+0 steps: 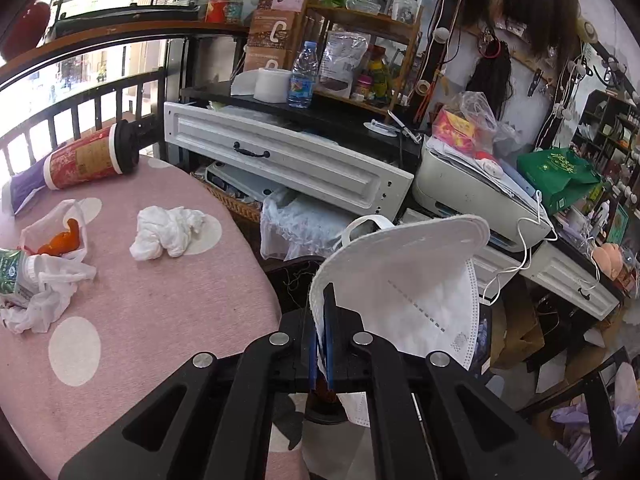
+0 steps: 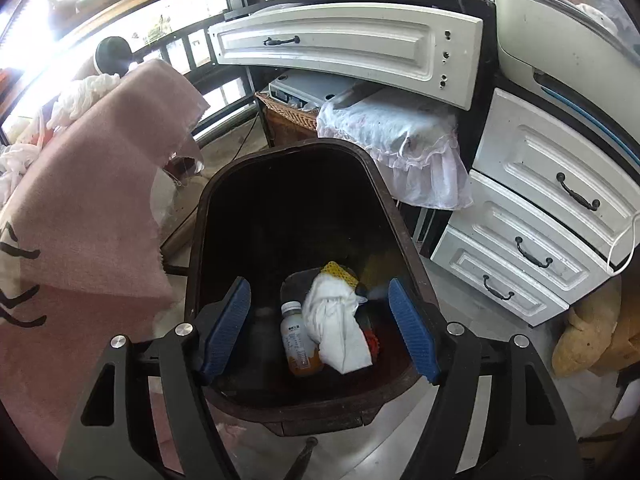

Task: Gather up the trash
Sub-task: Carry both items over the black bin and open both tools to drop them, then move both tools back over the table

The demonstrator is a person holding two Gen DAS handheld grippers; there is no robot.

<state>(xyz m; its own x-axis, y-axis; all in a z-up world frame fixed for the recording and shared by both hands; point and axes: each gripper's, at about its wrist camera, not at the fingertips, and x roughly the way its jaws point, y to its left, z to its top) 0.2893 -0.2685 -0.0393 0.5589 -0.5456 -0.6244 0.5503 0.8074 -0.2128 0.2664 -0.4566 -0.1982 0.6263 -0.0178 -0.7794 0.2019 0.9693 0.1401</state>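
Above the dark trash bin (image 2: 304, 216), the right gripper (image 2: 320, 328) hangs with its blue pads (image 2: 226, 326) spread wide and nothing between them, placed so that whatever falls from it lands inside. At the bin's bottom lie a small juice bottle (image 2: 298, 340), a crumpled white tissue (image 2: 340, 328) touching it at its 3 o'clock, and a yellow mesh scrap (image 2: 340, 271) at the tissue's 12 o'clock.

The left gripper (image 1: 322, 334) is clamped on the edge of a folded white face mask (image 1: 404, 280), which stands up and fans toward 2 o'clock (pinched at the rim, likely so the bulk hangs free for dropping). It is held past the table's edge, not over the cloth.

On the pink polka-dot tablecloth (image 1: 160, 320) more rubbish waits: a wadded tissue (image 1: 170, 236) at 10 o'clock from the mask, a thin plastic bag (image 1: 56, 236) with something orange inside further toward 9 o'clock, and a red paper cup (image 1: 90, 158) with a black lid, tipped on its side near the far rim.
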